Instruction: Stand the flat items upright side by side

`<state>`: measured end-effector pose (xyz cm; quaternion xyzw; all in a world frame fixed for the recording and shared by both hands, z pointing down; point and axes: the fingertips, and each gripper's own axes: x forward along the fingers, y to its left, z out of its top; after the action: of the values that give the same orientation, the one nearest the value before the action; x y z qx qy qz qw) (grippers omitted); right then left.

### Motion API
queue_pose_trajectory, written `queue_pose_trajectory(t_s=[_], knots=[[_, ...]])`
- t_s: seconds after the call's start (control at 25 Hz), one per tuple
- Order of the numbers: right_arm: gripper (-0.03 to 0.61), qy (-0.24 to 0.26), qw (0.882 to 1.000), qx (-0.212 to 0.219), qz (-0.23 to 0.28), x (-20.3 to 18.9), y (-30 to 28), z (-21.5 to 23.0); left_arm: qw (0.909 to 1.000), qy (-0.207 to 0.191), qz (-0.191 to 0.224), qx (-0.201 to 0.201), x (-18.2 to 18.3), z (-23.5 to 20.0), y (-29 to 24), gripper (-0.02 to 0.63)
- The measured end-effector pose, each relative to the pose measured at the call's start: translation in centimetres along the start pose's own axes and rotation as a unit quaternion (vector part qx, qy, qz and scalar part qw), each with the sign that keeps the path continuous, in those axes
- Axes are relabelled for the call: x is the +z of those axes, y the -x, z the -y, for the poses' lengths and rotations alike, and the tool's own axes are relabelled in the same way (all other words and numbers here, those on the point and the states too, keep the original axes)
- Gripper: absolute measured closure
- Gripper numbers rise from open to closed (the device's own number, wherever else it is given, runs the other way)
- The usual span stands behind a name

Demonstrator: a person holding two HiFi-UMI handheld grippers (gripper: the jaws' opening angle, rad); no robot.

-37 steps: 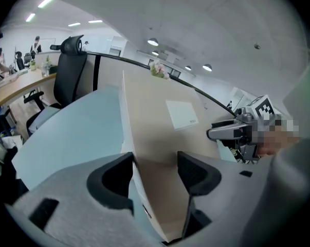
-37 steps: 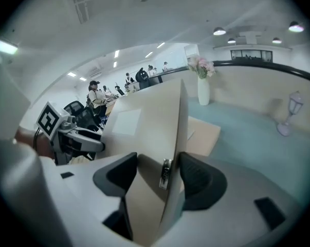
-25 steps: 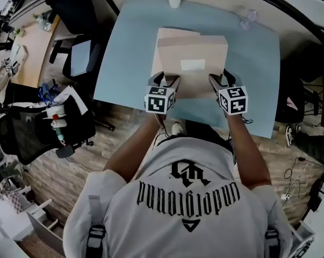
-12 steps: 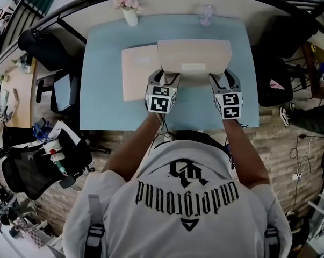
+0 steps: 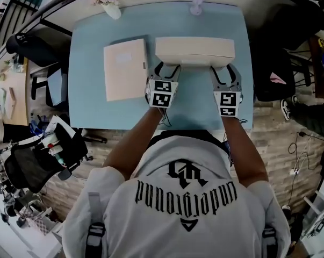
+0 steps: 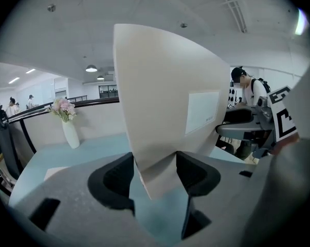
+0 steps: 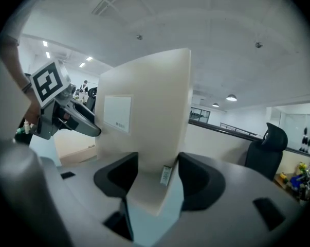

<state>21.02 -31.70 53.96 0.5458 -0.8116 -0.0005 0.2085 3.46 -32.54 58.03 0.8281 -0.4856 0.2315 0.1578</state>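
**Beige flat box (image 5: 194,50) held upright over blue bench (image 5: 194,104), clamped at both ends**

Stands on a long edge, right of the flower vase (image 5: 111,9) and nearer the person than the vase. Carries a white label on the broad face turned toward the person. Gripped at the left end by the left gripper (image 5: 163,69) and at the right end by the right gripper (image 5: 226,70), each with its jaws closed on the box. Accompanied by a second beige flat box (image 5: 124,69), lying flat on the bench just on the person's side of the vase, near the left gripper.
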Motion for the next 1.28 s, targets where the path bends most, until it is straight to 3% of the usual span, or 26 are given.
queue_pose_trajectory(t_s=[0.4, 0.56, 1.0, 1.28], knots=[[0.336, -0.004, 1.0, 0.024, -0.013, -6.2, -2.1, 1.8, 0.9994, -0.022, -0.016, 0.02, -2.1, 1.6, -4.1, 0.351], [0.337, -0.004, 0.999, 0.033, -0.009, -7.5, -1.9, 1.4, 0.9992, -0.03, -0.004, 0.027, -2.4, 2.0, -3.9, 0.353], [0.308, -0.016, 0.999, 0.052, -0.001, -6.9, -1.1, 1.1, 0.999, -0.025, 0.027, 0.026, -2.2, 1.9, -2.7, 0.335], [0.301, -0.034, 0.997, 0.051, 0.041, -2.3, 2.4, 2.5, 0.9958, -0.023, 0.083, 0.029, 1.7, 1.3, 1.8, 0.33]])
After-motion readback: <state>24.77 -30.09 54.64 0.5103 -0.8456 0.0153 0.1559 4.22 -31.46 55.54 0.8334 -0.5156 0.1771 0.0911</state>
